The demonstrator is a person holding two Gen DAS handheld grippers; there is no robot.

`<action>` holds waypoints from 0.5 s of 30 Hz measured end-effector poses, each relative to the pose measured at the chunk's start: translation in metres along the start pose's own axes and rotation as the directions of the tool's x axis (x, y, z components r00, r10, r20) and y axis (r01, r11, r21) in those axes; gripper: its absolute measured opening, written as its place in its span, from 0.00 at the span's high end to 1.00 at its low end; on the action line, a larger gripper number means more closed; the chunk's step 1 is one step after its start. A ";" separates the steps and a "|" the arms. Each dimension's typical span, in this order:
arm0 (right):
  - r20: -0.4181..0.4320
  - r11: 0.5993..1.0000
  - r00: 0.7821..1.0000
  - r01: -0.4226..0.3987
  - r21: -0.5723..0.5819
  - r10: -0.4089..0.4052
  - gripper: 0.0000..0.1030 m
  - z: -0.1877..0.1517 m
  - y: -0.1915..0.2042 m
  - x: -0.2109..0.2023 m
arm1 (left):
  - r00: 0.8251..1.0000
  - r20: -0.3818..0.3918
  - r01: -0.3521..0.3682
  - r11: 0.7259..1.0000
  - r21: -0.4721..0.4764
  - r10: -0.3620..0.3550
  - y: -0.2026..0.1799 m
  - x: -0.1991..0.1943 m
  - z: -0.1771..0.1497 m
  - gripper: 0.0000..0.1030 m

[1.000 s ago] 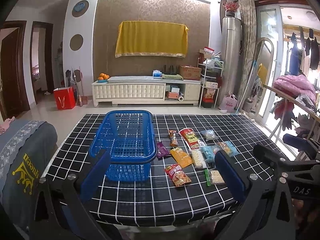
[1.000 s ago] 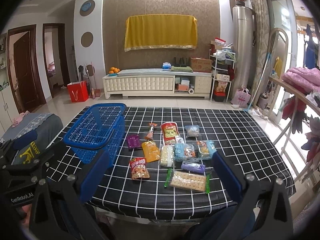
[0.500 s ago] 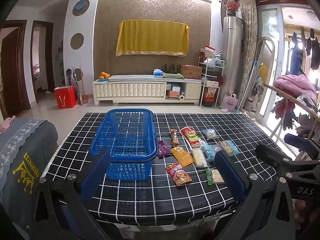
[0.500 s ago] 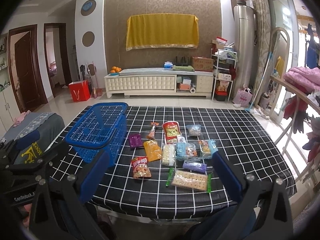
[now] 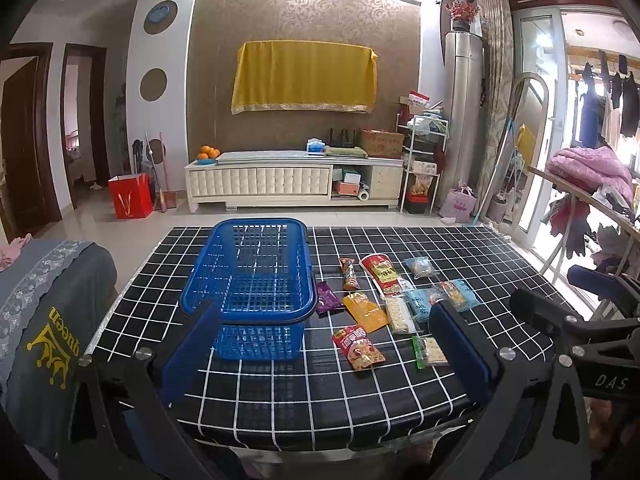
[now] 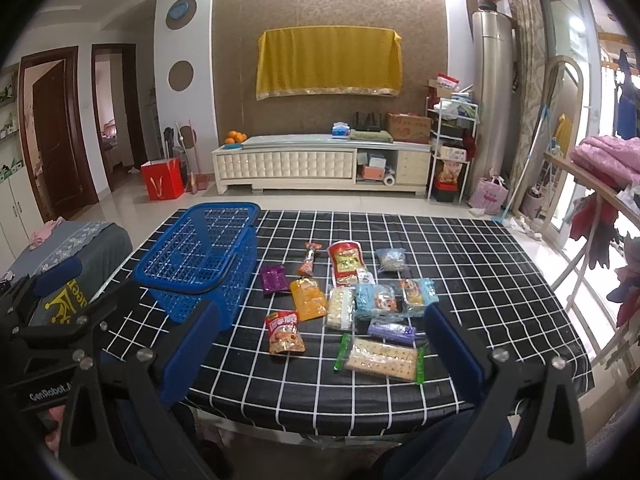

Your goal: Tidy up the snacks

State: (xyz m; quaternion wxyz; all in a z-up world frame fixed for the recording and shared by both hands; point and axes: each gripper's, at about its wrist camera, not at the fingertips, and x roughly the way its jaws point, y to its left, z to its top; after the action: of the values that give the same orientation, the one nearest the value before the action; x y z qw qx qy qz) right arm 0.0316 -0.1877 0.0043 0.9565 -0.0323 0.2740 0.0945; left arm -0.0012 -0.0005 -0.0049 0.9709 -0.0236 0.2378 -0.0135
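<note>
Checked tablecloth (image 6: 460,264) under basket (image 6: 200,256) and snacks (image 6: 344,280); both jaws spread, empty.

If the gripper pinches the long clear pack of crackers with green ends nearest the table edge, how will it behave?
The long clear pack of crackers with green ends lies flat on the black checked tablecloth, so it probably will not roll. Its film looks glossy, perhaps slippery. The square crackers visible inside seem brittle; a hard pinch may break them, and lifted by one end it may sag.

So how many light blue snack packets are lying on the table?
2. The first blue packet lies next to the white cracker pack. The second blue packet lies just beyond the first, away from the blue basket. Others may be hidden.
</note>
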 end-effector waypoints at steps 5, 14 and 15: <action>-0.004 1.000 1.000 -0.003 0.002 0.003 0.00 -0.001 -0.001 0.000 | 1.000 -0.001 -0.001 1.000 0.002 0.001 0.000 -0.001 -0.001 0.00; -0.006 1.000 1.000 -0.002 -0.003 0.002 0.00 -0.002 0.001 0.000 | 1.000 -0.006 0.002 1.000 -0.002 -0.002 0.000 -0.001 -0.001 0.00; -0.005 1.000 1.000 -0.001 -0.004 0.001 0.00 -0.002 0.001 0.000 | 1.000 -0.005 0.001 1.000 0.000 -0.001 0.000 -0.002 -0.001 0.00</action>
State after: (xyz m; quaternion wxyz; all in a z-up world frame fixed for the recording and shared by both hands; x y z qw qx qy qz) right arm 0.0306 -0.1872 0.0027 0.9557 -0.0341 0.2764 0.0955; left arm -0.0029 -0.0002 -0.0047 0.9703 -0.0238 0.2401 -0.0140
